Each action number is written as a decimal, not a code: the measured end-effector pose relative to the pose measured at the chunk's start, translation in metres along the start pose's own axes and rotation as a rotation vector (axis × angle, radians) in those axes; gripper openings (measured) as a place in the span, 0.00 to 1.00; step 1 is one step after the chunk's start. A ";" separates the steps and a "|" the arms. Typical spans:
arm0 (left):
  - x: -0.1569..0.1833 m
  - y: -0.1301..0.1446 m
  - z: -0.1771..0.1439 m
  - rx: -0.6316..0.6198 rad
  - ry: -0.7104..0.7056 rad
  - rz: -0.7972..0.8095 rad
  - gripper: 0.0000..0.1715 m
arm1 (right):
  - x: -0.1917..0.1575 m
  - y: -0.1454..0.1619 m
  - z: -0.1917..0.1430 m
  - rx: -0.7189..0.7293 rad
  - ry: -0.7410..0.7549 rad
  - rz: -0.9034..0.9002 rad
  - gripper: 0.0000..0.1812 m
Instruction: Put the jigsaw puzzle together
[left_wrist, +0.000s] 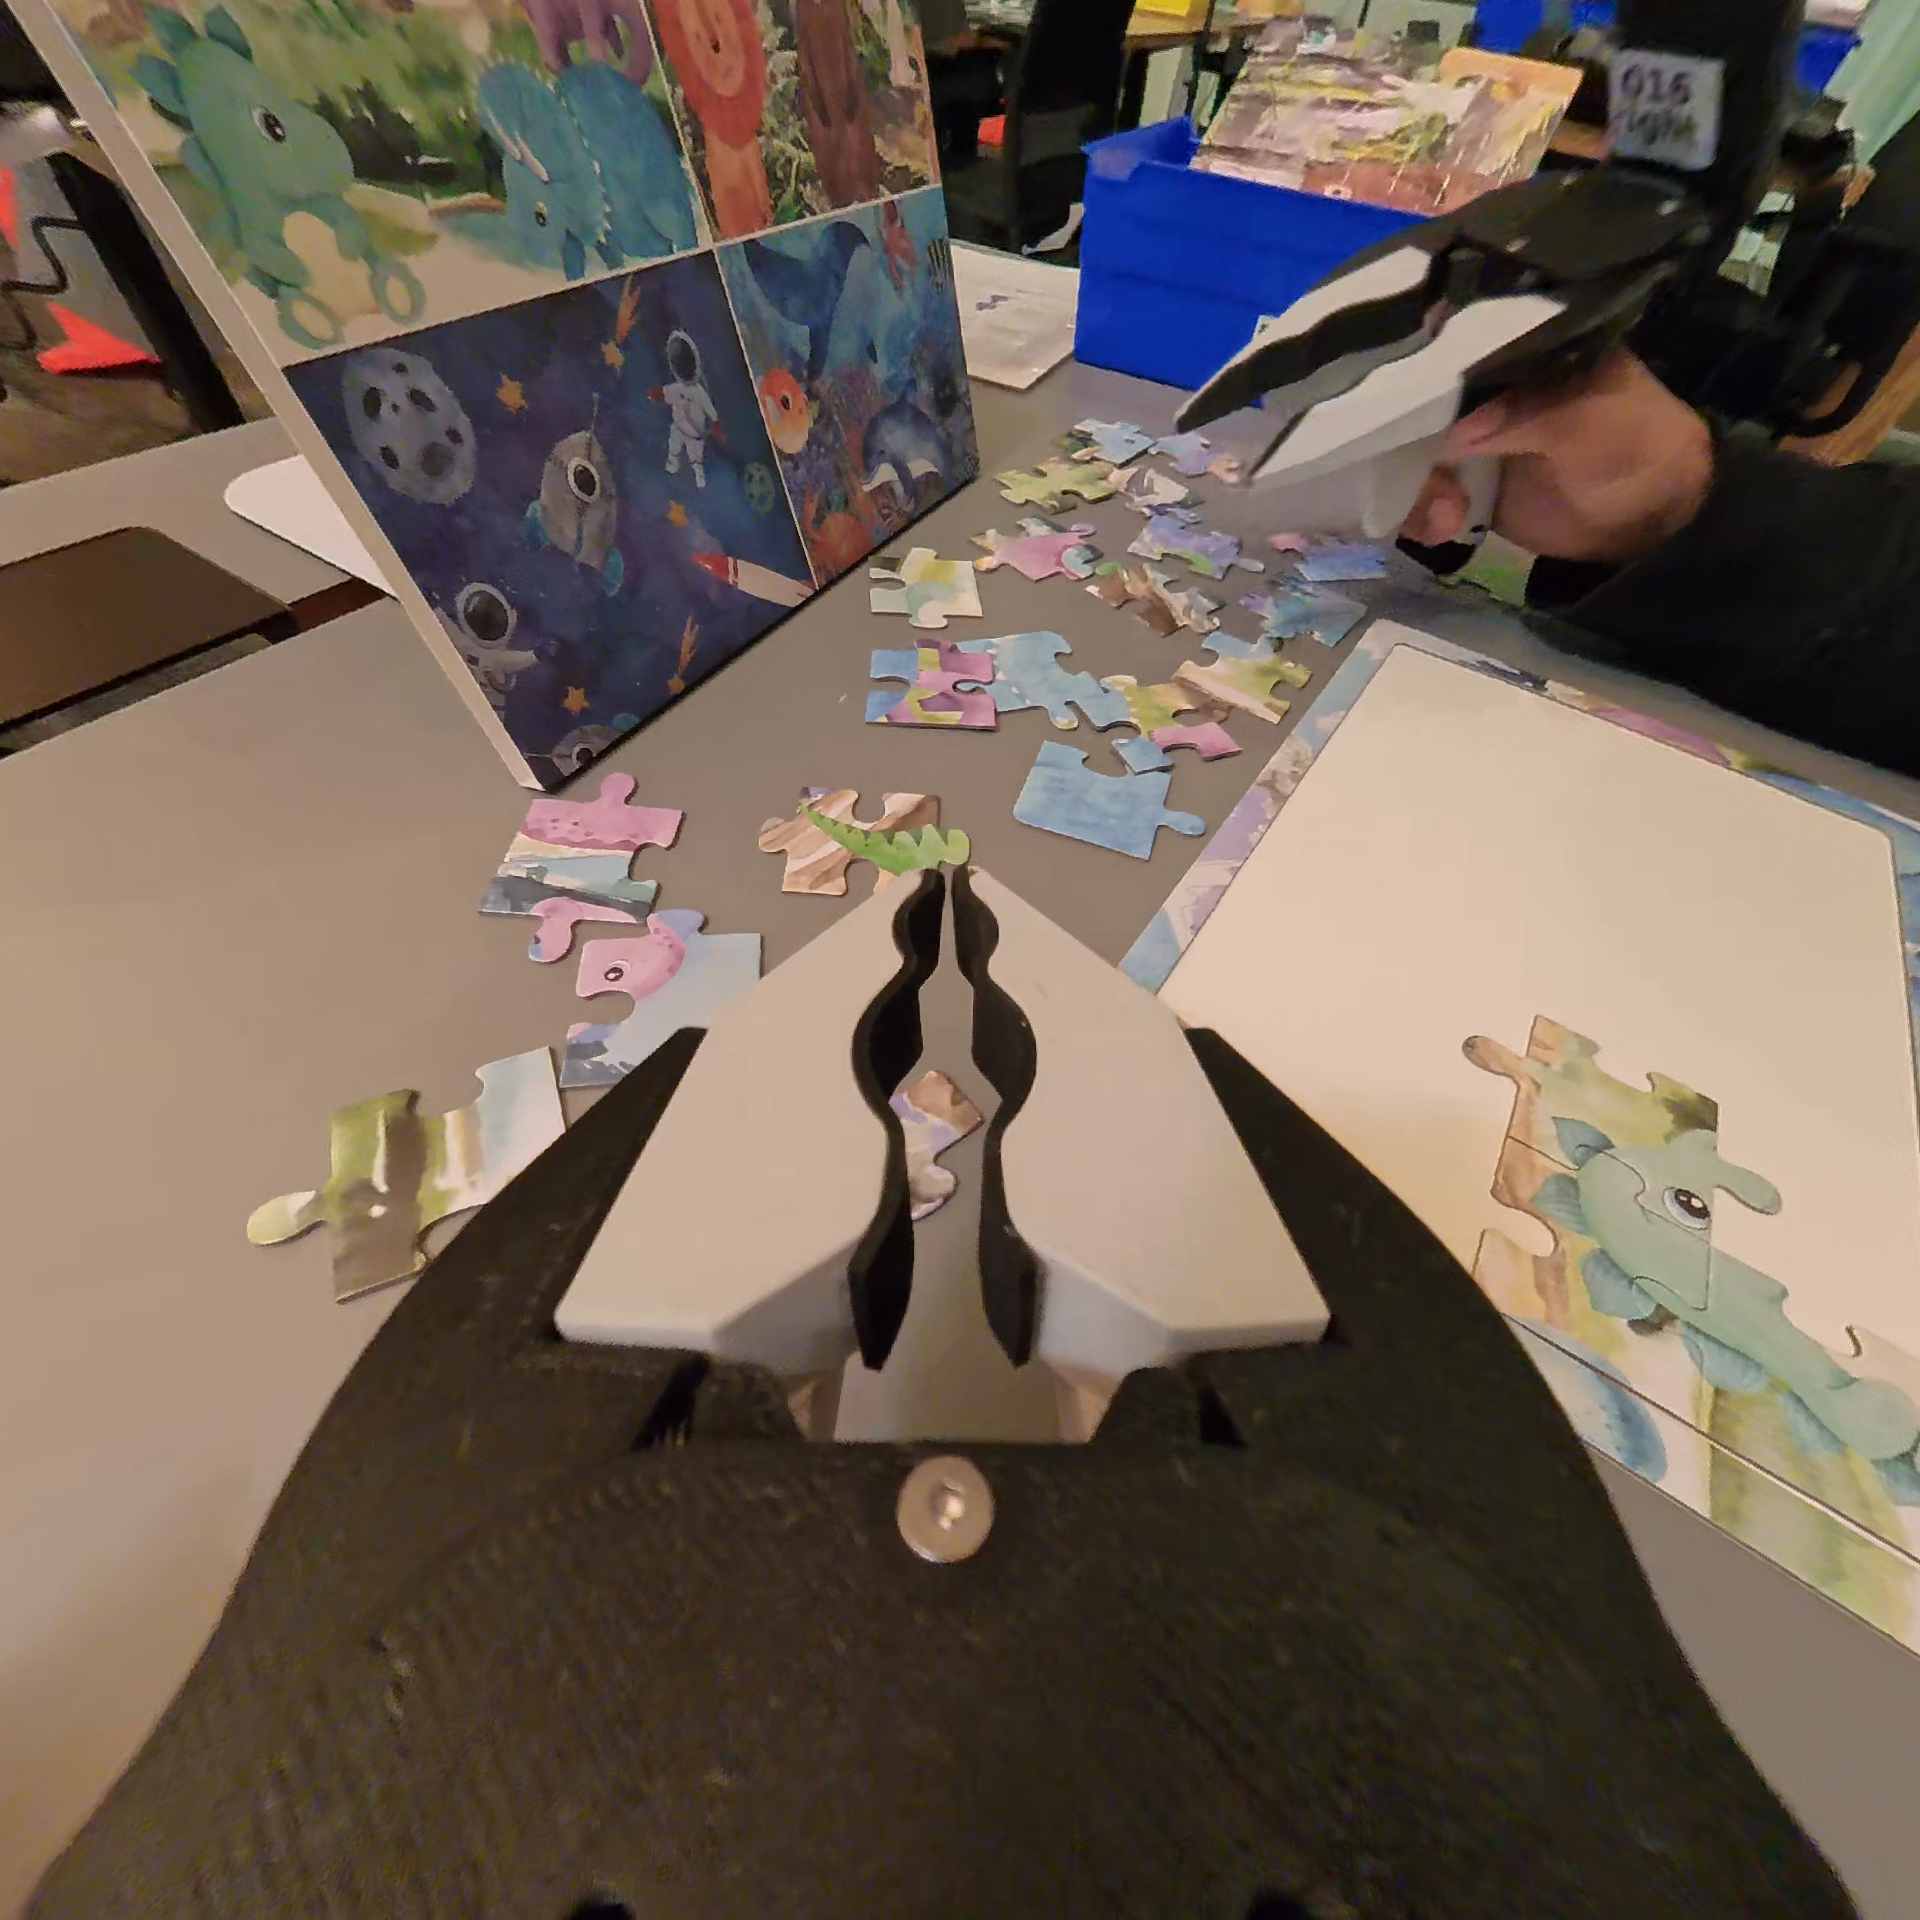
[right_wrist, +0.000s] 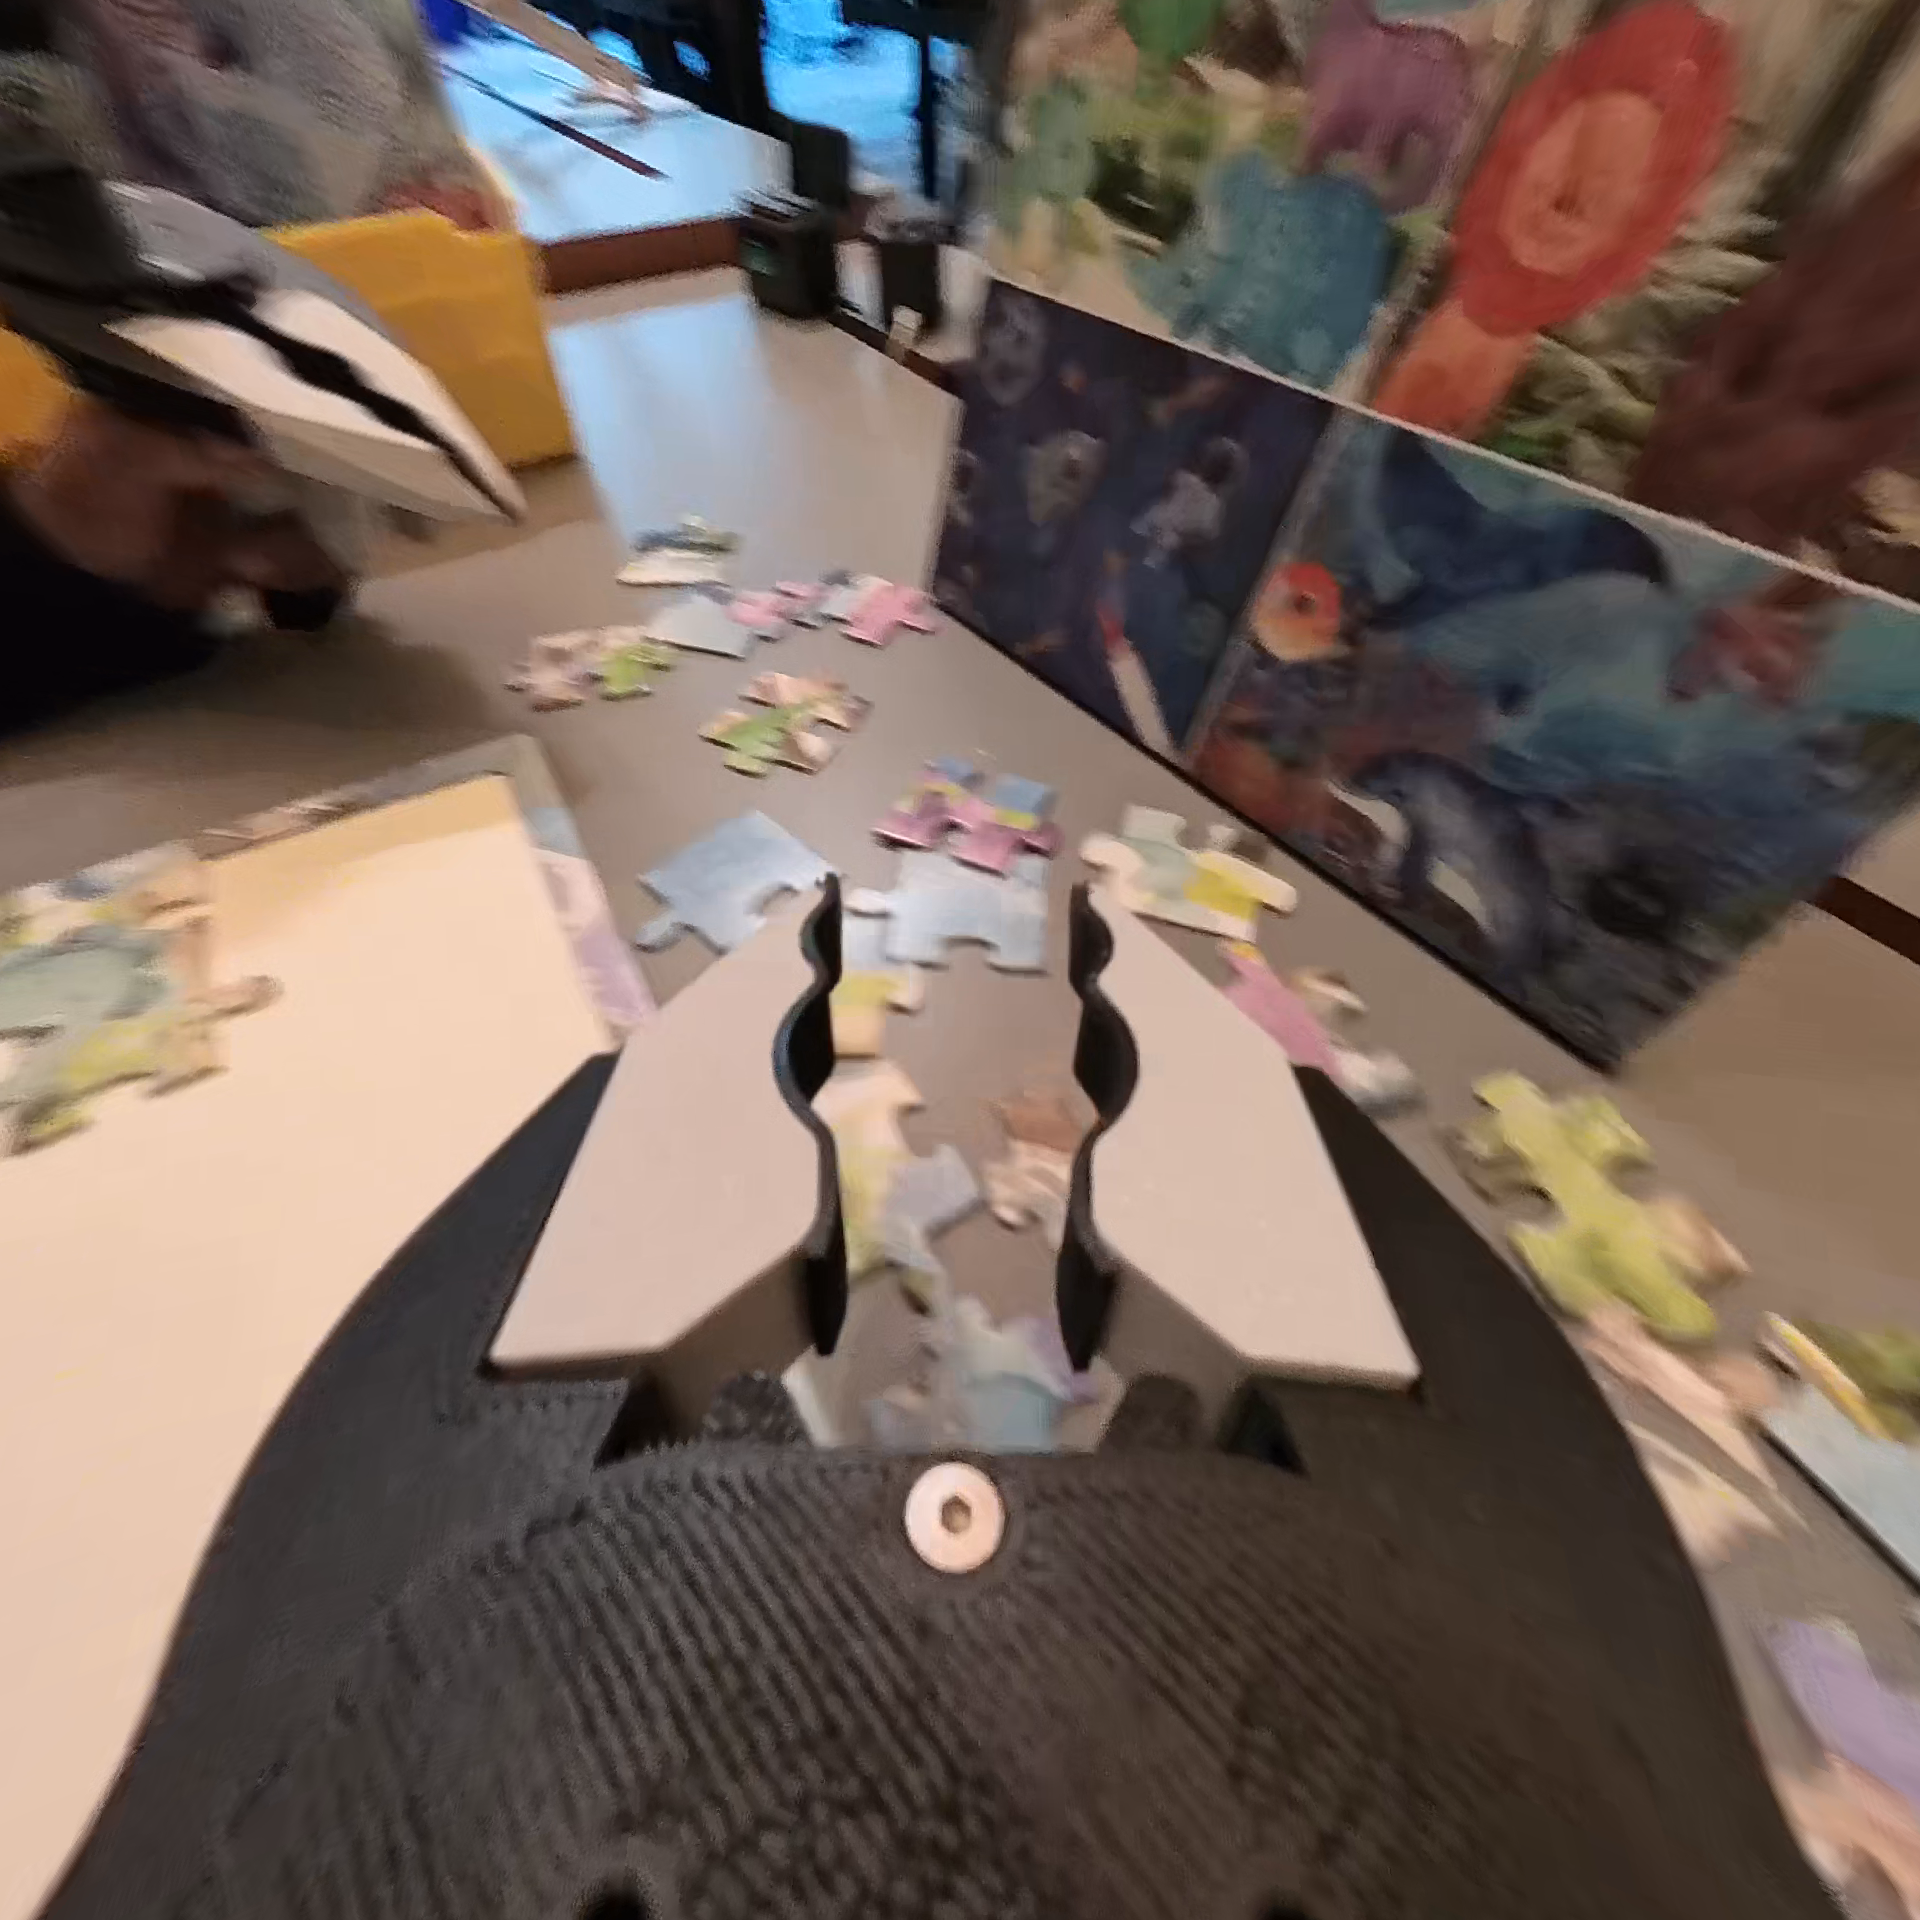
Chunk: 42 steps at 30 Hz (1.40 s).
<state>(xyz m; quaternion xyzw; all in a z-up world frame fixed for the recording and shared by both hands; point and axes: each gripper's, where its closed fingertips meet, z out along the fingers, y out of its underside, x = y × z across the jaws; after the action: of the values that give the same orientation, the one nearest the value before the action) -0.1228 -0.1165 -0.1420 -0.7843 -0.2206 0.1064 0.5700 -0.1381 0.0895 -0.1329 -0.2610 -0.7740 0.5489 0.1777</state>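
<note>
Nearest us, on the left, our left gripper (left_wrist: 948, 883) hangs over the smooth grey table (left_wrist: 260, 987), its 2 wavy black pads pinched together at the tips with nothing between them. Just past those tips lies a brown cardboard piece with a green tail (left_wrist: 862, 840), and to its left a pink and blue one (left_wrist: 587, 857). Flat on the table to the right sits the white puzzle tray (left_wrist: 1507, 883), its rim printed in pale colours, with a few joined pieces (left_wrist: 1662, 1247) showing a teal dinosaur in its near corner. Farther out, matte knobbed loose pieces (left_wrist: 1091, 623) lie scattered, some overlapping. Above them our right gripper (right_wrist: 951, 904) hovers with its jaws spread apart and empty; the right wrist view is blurred. Leaning behind the pieces stands a stiff picture board (left_wrist: 582, 436) with space and sea scenes. Beyond it, at the table's far edge, is a blue plastic bin (left_wrist: 1195, 270).
</note>
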 end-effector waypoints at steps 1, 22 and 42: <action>0.000 0.002 0.001 -0.008 -0.002 0.003 0.00 | -0.017 -0.006 0.003 0.014 -0.067 0.005 0.24; -0.004 0.004 0.003 -0.012 0.014 -0.048 0.02 | -0.234 0.068 0.019 -0.455 -0.722 -0.266 0.48; -0.008 0.004 0.004 -0.018 -0.031 -0.030 0.05 | -0.236 0.068 0.011 -0.455 -0.794 -0.223 0.40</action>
<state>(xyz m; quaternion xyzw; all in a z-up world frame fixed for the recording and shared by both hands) -0.1308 -0.1184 -0.1478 -0.7843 -0.2421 0.1081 0.5608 0.0588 -0.0422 -0.1976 0.0214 -0.9060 0.4004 -0.1359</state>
